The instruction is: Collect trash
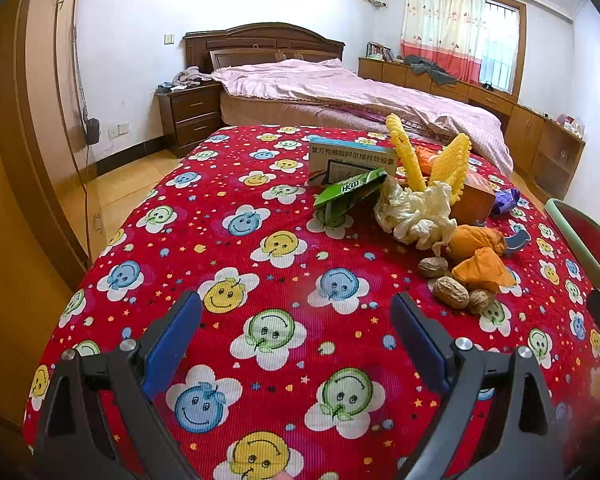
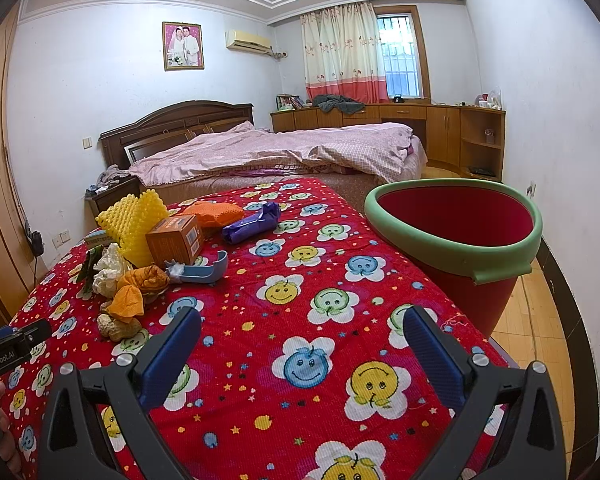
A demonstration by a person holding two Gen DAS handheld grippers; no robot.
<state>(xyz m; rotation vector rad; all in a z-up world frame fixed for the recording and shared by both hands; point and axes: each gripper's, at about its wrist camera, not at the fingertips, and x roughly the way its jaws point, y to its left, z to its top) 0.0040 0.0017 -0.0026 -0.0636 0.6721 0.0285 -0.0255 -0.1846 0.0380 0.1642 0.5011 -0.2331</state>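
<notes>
Left hand-held gripper [image 2: 4,346] with "GenRobot.AI" lettering, fingers apart.

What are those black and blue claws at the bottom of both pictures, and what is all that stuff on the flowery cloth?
No robot here: a person holds a two-finger gripper in each hand, each with a camera looking forward along its fingers. One picture comes from the left gripper, the other from the right gripper. Both are open and hold nothing. On the red smiley cloth lies a pile of trash: crumpled tissue, orange wrappers, walnuts, small boxes, yellow plastic pieces. The red bin with a green rim stands at the cloth's right edge.
</notes>
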